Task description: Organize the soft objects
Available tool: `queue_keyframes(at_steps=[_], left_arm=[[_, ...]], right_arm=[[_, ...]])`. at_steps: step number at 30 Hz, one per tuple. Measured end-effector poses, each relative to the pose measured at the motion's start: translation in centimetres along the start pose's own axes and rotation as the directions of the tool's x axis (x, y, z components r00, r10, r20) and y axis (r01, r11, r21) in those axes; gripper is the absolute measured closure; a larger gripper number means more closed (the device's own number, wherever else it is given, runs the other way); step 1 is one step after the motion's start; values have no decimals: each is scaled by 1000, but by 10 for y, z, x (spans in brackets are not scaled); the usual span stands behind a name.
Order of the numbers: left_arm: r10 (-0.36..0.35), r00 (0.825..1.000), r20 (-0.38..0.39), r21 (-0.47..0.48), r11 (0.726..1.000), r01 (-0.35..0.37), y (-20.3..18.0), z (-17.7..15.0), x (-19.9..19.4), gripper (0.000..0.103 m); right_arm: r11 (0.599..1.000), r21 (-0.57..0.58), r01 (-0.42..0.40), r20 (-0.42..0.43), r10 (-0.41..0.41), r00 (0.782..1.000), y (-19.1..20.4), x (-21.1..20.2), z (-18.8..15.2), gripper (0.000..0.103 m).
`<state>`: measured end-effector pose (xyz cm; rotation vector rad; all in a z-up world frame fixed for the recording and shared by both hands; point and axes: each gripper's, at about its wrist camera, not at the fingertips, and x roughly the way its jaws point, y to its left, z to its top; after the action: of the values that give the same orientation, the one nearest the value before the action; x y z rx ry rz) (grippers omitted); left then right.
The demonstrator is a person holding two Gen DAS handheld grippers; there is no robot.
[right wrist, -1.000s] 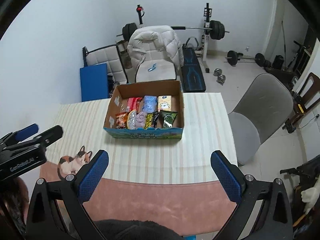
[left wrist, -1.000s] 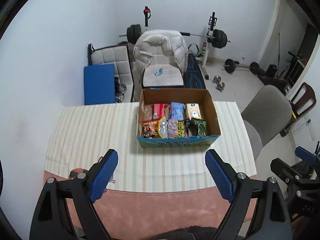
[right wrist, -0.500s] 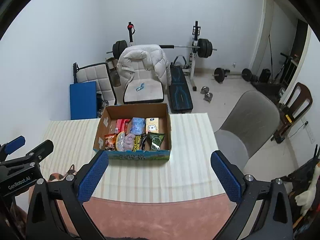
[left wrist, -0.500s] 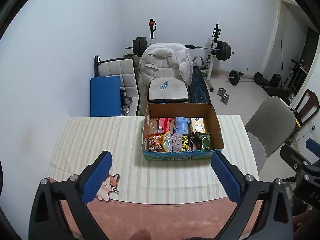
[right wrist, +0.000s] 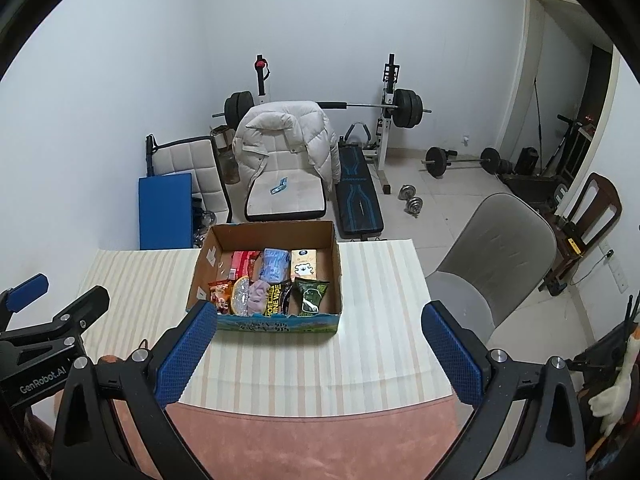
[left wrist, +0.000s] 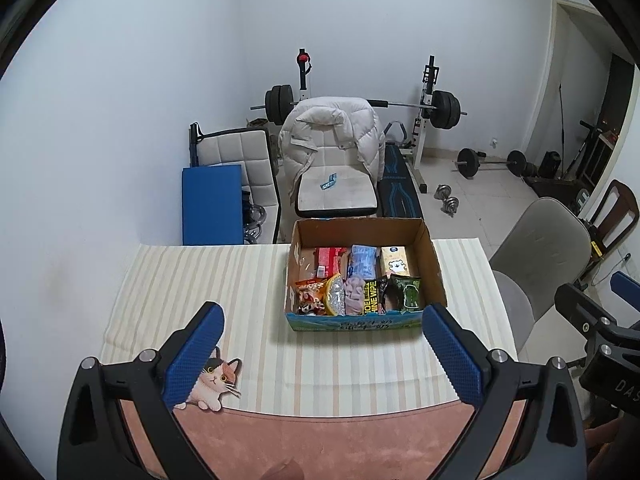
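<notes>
Fingers (left wrist: 452, 352) of both grippers gape wide, holding nothing.

Left finger (right wrist: 182, 354) hides the box's (right wrist: 280, 326) near corner; packet (right wrist: 276, 298) lettering partly covered; cat sticker (left wrist: 216, 384) half hidden.

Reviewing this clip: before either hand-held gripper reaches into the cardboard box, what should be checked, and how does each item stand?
1. Left hand-held gripper open and empty: ok.
2. Right hand-held gripper open and empty: ok.
3. Cardboard box upright, top open, on the striped cloth: ok.
4. Lilac soft item reachable from above: ok.
5. Where sorted items should go: cannot tell.
6. Grippers apart from each other: ok.
</notes>
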<state>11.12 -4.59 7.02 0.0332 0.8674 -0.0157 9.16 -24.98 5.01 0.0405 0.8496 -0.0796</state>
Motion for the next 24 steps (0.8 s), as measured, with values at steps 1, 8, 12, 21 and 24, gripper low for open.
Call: queue_keyframes(at_steps=[1, 8, 12, 21, 24], left_arm=[[0, 1000, 2, 0, 1000, 0, 0, 0, -1, 1], [-6, 1000, 12, 3, 1000, 6, -1, 2, -6, 1], [-10, 1000, 12, 6, 1000, 10, -1, 3, -4, 1], [-12, 1000, 11, 7, 1000, 12, -1, 3, -5, 1], [-12, 1000, 11, 7, 1000, 12, -2, 3, -5, 1]], right_arm=[[1000, -1, 3, 1, -3, 1000, 0, 0, 0, 0], [1000, 6, 10, 6, -10, 1000, -3, -3, 0, 0], [1000, 7, 9, 9, -9, 1000, -4, -4, 1, 0], [1000, 5, 15, 11, -15, 1000, -4, -6, 2, 0], [1000, 5, 15, 10, -15, 1000, -4, -6, 3, 0]])
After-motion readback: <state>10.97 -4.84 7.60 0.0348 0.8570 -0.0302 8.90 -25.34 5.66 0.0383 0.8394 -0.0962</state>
